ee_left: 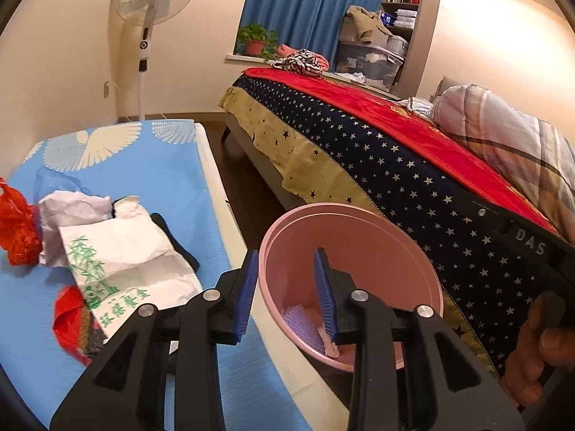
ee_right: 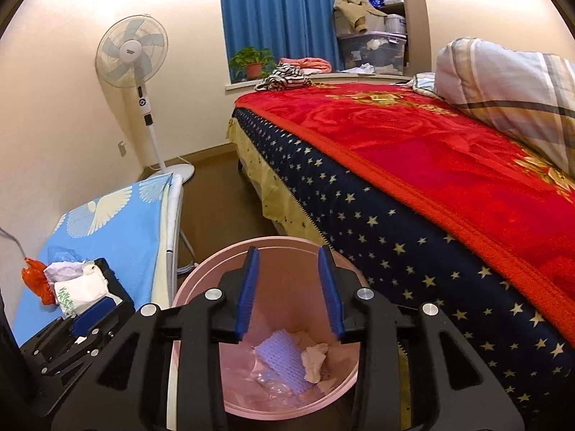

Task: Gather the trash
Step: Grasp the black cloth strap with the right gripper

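Trash (ee_right: 287,361) lies on the pink bin's (ee_right: 201,269) floor, below the right gripper (ee_right: 289,292), whose jaws stand apart, empty. Left gripper (ee_left: 287,291), likewise apart, straddles the bin's near rim.

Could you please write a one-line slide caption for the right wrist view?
Right tool open and empty above the pink bin, where discarded scraps lie.

A white standing fan (ee_right: 131,55) stands by the wall at ten o'clock, with blue curtains (ee_right: 284,18) and a potted plant (ee_right: 251,63) on the sill at twelve. The bed (ee_right: 413,194), under a red blanket (ee_right: 431,143), fills two to four o'clock, a plaid pillow (ee_right: 510,86) at its end.
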`<state>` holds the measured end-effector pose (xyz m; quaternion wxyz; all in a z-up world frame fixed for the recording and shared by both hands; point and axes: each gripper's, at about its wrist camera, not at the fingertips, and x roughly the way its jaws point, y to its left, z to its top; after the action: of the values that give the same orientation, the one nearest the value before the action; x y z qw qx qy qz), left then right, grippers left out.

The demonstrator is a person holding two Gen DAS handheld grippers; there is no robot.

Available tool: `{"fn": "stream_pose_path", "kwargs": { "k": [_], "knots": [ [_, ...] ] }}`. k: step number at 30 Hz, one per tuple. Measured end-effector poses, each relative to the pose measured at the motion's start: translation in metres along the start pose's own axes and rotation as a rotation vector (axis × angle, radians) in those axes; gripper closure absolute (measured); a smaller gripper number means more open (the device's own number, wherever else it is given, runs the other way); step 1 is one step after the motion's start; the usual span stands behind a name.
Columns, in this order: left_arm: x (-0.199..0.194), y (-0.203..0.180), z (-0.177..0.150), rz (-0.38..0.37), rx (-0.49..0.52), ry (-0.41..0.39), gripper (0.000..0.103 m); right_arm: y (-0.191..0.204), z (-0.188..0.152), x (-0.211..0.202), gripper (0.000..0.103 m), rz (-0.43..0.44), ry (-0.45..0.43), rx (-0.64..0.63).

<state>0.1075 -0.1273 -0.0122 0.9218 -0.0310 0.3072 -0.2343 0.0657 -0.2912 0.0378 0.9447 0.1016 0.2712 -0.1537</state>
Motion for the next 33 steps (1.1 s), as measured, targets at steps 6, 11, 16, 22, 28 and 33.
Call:
{"fn": "stream_pose_path", "kwargs": {
  "k": [6, 11, 16, 22, 28, 33],
  "knots": [
    [-0.018, 0.013, -0.001, 0.047, -0.002, -0.031, 0.072, 0.012, -0.003, -0.005, 0.068, 0.041, -0.001, -0.021],
    [-0.032, 0.03, -0.001, 0.097, -0.033, -0.052, 0.072, 0.019, -0.005, -0.009, 0.067, 0.067, 0.001, -0.022],
    [-0.045, 0.049, -0.002, 0.171, -0.064, -0.074, 0.072, 0.035, -0.009, -0.01, 0.067, 0.111, 0.007, -0.035],
    [-0.052, 0.081, -0.003, 0.264, -0.134, -0.085, 0.072, 0.059, -0.013, -0.001, 0.067, 0.174, 0.029, -0.062],
    [-0.046, 0.108, -0.004, 0.288, -0.196, -0.075, 0.072, 0.081, -0.019, 0.009, 0.067, 0.223, 0.051, -0.083],
    [-0.036, 0.118, -0.004, 0.271, -0.211, -0.061, 0.072, 0.094, -0.023, 0.021, 0.067, 0.248, 0.075, -0.094]
  ]
}}
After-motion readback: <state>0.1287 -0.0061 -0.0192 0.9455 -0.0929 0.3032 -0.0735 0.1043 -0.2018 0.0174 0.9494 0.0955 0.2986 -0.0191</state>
